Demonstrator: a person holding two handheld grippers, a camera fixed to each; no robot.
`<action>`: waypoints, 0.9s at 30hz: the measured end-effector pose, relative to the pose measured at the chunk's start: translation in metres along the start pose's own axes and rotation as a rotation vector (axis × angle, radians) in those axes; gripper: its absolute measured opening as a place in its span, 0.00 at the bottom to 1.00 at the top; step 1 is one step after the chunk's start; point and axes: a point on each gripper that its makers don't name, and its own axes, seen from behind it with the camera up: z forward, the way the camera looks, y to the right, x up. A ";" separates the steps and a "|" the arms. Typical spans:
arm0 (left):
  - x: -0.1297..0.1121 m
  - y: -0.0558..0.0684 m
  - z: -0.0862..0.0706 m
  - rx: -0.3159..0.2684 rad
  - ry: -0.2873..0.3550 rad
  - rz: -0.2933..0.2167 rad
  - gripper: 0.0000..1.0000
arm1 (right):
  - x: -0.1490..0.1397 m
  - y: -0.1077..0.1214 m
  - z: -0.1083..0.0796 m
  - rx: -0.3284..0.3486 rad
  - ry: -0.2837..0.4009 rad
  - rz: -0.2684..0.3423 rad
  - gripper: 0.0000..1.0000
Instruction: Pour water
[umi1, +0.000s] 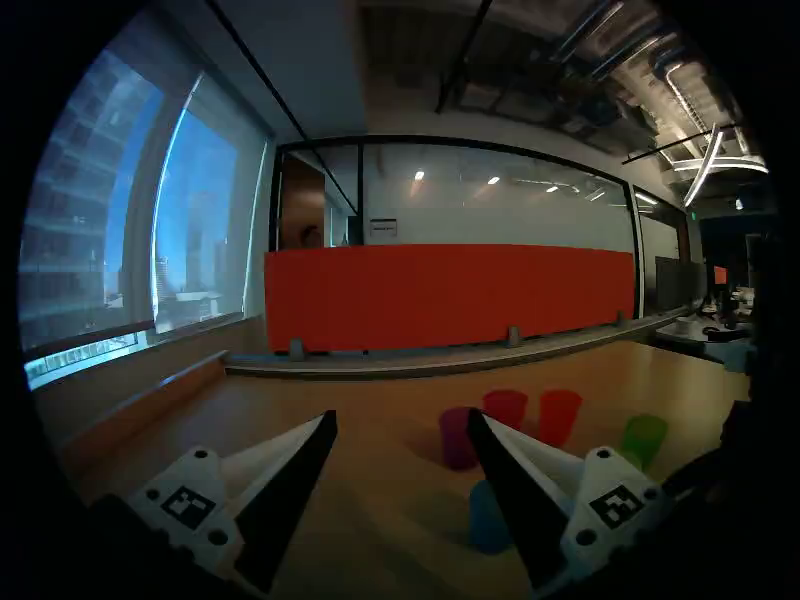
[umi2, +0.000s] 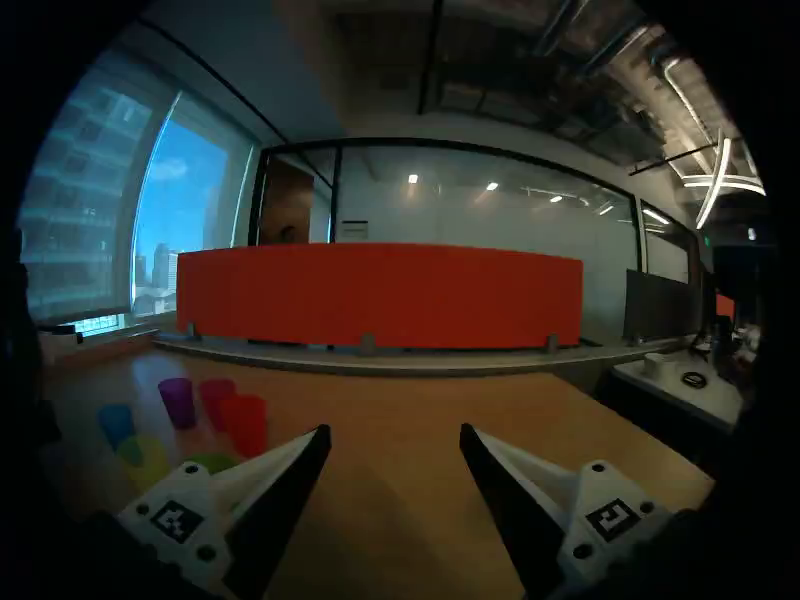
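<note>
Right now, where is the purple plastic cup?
The purple plastic cup stands on the wooden table, right of centre in the left gripper view, beside the red plastic cup and beyond the blue plastic cup.

No readable text, wall sign (umi1: 383, 227) blurred (too small to read)

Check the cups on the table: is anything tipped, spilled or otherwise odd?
Nothing stands out. The purple cup, red cup, orange cup, green cup and blue cup stand upright in a loose cluster on the table, with no puddle visible around them. The left gripper and right gripper are open and empty.
</note>
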 end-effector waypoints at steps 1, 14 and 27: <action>0.000 0.000 0.000 0.000 -0.001 0.001 0.97 | -0.001 0.001 0.000 0.000 -0.001 0.003 1.00; 0.004 -0.001 0.000 0.012 0.005 0.012 0.97 | 0.000 0.000 0.002 0.007 -0.001 0.010 1.00; 0.008 -0.002 0.001 0.025 0.027 0.016 0.97 | 0.005 0.003 -0.001 0.004 0.009 0.028 1.00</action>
